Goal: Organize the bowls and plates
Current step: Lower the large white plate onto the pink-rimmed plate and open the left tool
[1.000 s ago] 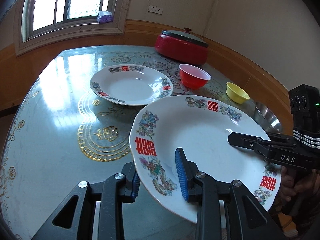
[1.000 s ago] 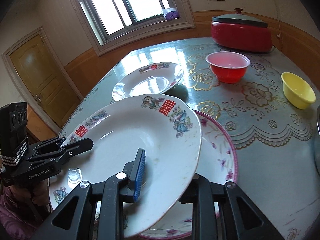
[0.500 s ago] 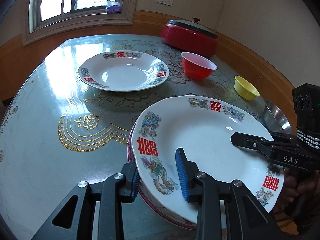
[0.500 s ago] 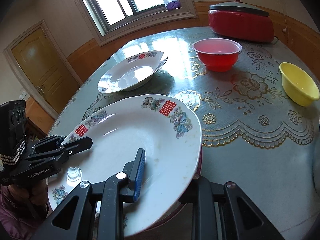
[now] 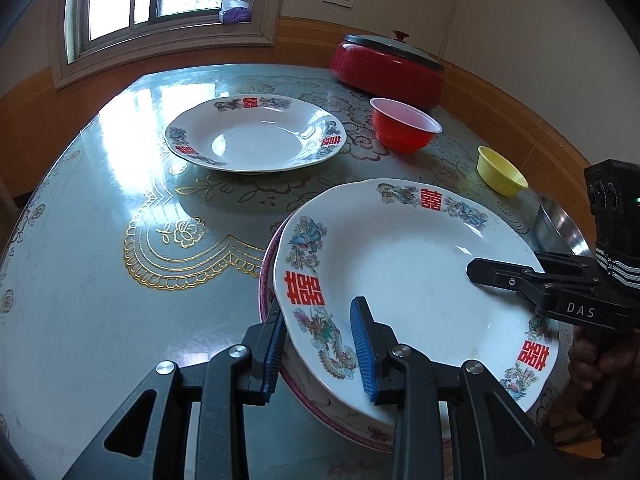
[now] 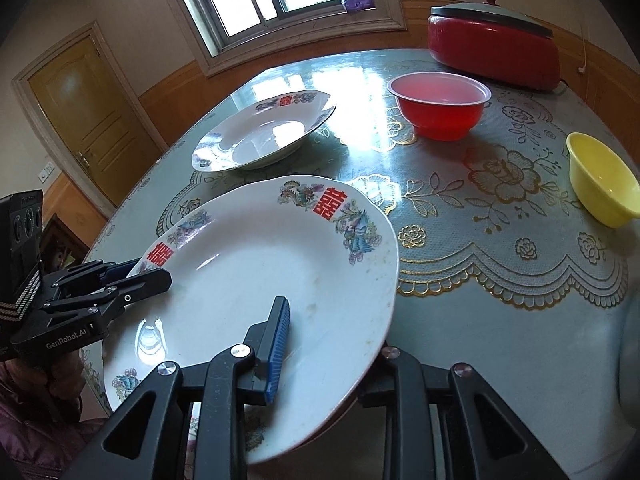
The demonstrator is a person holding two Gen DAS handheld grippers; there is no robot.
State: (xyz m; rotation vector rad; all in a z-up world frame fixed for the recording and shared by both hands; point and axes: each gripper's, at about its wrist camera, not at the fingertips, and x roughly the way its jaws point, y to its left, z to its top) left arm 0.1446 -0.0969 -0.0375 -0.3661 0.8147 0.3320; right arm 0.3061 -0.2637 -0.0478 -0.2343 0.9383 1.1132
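A large white plate with red characters and dragon patterns (image 5: 404, 276) (image 6: 264, 280) is gripped on opposite rims by both grippers. My left gripper (image 5: 320, 344) is shut on its near rim; it also shows in the right wrist view (image 6: 148, 276). My right gripper (image 6: 332, 344) is shut on the other rim and shows in the left wrist view (image 5: 496, 272). The plate sits low over a pink-rimmed plate (image 5: 267, 264), whether touching I cannot tell. A second patterned plate (image 5: 256, 136) (image 6: 264, 136) lies farther back on the table.
A red bowl (image 5: 404, 126) (image 6: 438, 106) and a yellow bowl (image 5: 500, 170) (image 6: 604, 180) stand on the table (image 5: 80, 240). A red lidded pot (image 5: 388, 66) (image 6: 494, 42) is at the back. A steel bowl (image 5: 560, 228) is at the right edge.
Both grippers carried the large plate down and over the pink-rimmed plate, so it now nearly covers it. The far plate and bowls appear closer.
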